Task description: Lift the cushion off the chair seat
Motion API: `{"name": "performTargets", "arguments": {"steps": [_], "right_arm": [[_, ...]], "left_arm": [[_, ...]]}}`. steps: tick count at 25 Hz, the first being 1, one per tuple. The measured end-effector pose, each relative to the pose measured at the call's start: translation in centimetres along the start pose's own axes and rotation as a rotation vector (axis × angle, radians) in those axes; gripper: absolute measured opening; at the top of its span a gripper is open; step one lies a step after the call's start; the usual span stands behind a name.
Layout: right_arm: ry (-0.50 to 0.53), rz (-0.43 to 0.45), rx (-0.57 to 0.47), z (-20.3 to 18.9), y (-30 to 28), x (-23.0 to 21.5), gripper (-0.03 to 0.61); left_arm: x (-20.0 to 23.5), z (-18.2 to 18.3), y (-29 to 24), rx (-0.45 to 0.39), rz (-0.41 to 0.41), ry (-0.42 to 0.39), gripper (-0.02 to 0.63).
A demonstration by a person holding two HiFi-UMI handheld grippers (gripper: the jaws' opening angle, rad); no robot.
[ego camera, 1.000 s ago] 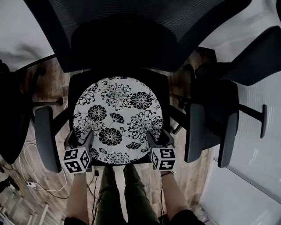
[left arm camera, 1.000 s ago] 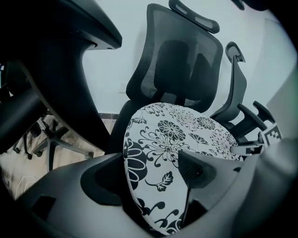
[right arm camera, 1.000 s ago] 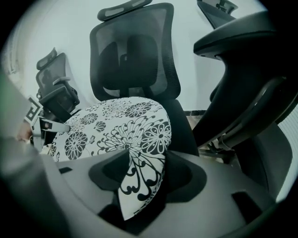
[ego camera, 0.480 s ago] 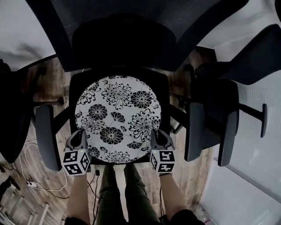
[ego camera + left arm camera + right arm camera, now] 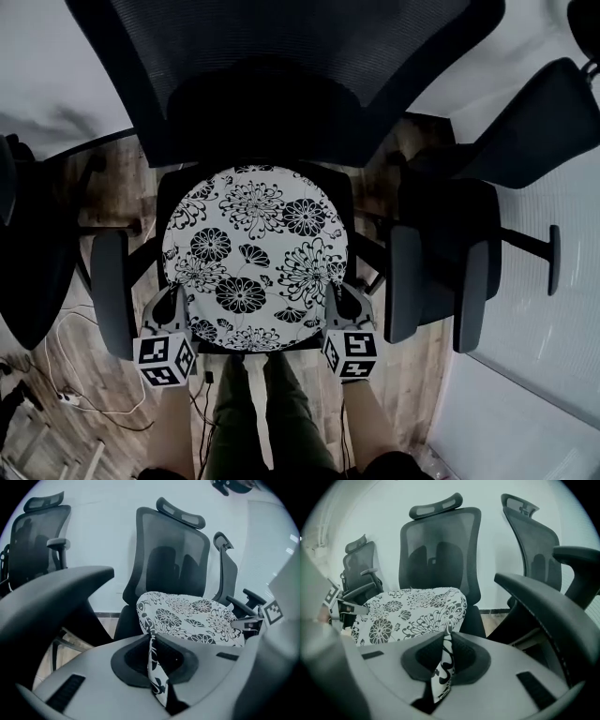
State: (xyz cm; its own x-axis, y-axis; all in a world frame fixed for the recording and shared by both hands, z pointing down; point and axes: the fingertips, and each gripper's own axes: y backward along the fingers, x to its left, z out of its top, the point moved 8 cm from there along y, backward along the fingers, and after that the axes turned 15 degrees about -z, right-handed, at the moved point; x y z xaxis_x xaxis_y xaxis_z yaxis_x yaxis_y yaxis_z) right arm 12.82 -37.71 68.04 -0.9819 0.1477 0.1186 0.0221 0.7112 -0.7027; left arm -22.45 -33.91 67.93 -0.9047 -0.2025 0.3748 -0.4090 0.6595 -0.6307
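Pinching the cushion (image 5: 255, 258): left gripper (image 5: 175, 300), right gripper (image 5: 337, 300), jaws just closed

The chair seat (image 5: 346, 188) is largely hidden by the cushion (image 5: 255, 258); the backrest (image 5: 281, 47) is cut off by the top edge.

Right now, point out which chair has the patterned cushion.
The middle chair: the cushion is over its seat; the left chair and right chair have none.

One floral cushion (image 5: 255, 255). Three black office chairs: the centre chair (image 5: 281, 56), a second chair (image 5: 441, 234) at three o'clock and a third chair (image 5: 33, 262) at nine o'clock. Two grippers: left tongs (image 5: 174, 302) at seven o'clock, right tongs (image 5: 336, 298) at five o'clock.
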Motion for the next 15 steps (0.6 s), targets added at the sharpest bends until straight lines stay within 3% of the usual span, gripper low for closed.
{"name": "performTargets", "arguments": {"steps": [7, 15], "right_arm": [[-0.021, -0.012, -0.07, 1.1, 0.8, -0.1, 0.041], [-0.093, 0.001, -0.115, -7.3, -3.7, 0.8, 0.041]], "left_arm": [[-0.6, 1.6, 1.0, -0.064, 0.006, -0.048, 0.021], [0.9, -4.7, -2.2, -0.093, 0.028, -0.122, 0.021]]}}
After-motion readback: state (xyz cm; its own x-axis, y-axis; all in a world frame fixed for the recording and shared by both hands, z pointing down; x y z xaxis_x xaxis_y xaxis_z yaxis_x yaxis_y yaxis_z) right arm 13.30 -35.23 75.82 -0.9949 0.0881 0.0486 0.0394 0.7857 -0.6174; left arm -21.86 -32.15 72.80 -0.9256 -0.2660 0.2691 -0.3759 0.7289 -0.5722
